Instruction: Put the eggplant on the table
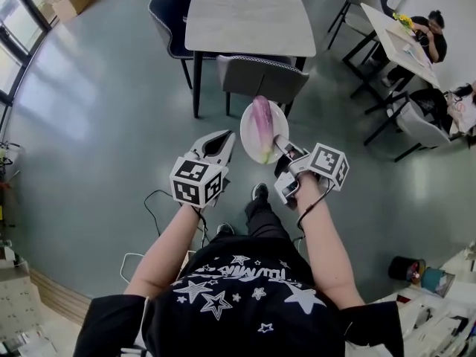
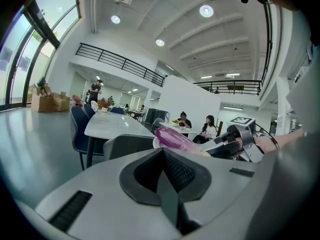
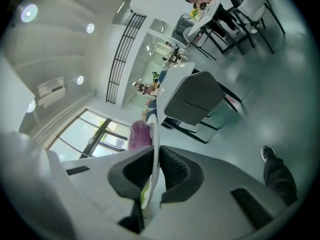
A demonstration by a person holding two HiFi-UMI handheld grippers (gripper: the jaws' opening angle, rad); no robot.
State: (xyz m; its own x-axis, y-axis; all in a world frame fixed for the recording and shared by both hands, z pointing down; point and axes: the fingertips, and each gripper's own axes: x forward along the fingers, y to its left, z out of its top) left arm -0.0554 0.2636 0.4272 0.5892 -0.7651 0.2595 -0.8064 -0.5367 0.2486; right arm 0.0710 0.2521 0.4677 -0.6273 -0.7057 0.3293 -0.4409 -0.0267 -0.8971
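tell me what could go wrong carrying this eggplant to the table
The right gripper pinches only the rim of the plate; a tilt could let the loose eggplant roll off onto the floor.
A chair stands between the plate and the table, so the plate might clip its back.

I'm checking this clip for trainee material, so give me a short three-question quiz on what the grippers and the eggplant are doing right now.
1. True or false: the eggplant lies on the plate, which is held in the air short of the table.
2. The right gripper has its jaws clamped on: A the plate's rim; B the eggplant; C a chair.
3. Fill in: the left gripper has its jaws ____, with nothing between them.

Key: 1 true; 2 A; 3 shut.
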